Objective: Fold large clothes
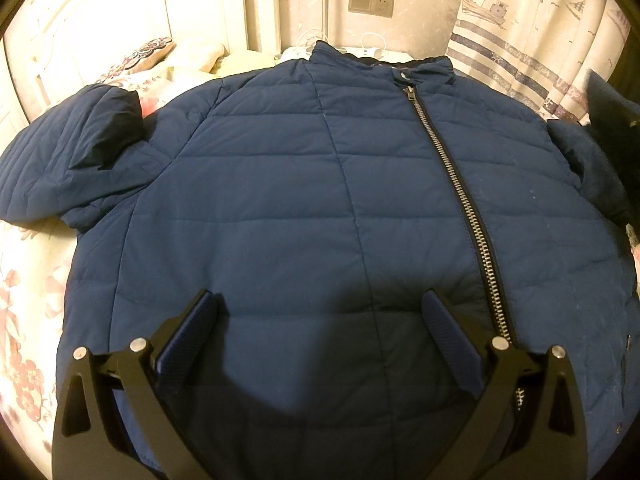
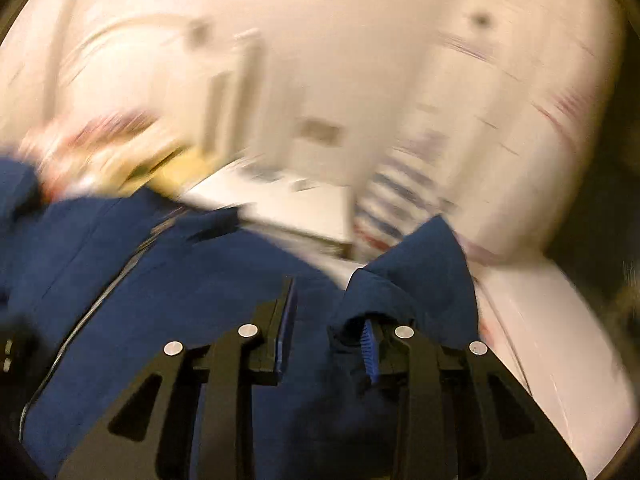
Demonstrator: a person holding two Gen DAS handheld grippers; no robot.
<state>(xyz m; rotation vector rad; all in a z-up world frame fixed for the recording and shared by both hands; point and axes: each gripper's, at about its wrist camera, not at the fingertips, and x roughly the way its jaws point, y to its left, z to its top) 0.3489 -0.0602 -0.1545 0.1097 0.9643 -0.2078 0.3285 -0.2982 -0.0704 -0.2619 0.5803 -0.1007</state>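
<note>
A navy blue quilted jacket (image 1: 320, 200) lies flat on the bed, front up, zipped with a silver zipper (image 1: 460, 200), collar at the far side. Its left sleeve (image 1: 72, 152) is bunched at the far left. My left gripper (image 1: 320, 312) is open and empty, hovering just above the jacket's lower front. The right wrist view is blurred by motion. There my right gripper (image 2: 330, 320) is partly closed around a raised fold of the jacket's right sleeve (image 2: 420, 268); the cloth covers the right fingertip. The jacket body (image 2: 160, 280) lies to its left.
The bed has a floral sheet (image 1: 24, 320) and pillows (image 1: 152, 54) at the far left. A white nightstand (image 1: 380, 54) with cables stands behind the collar. A patterned curtain (image 1: 532, 40) hangs at the right. A dark object (image 1: 612, 120) sits at the right edge.
</note>
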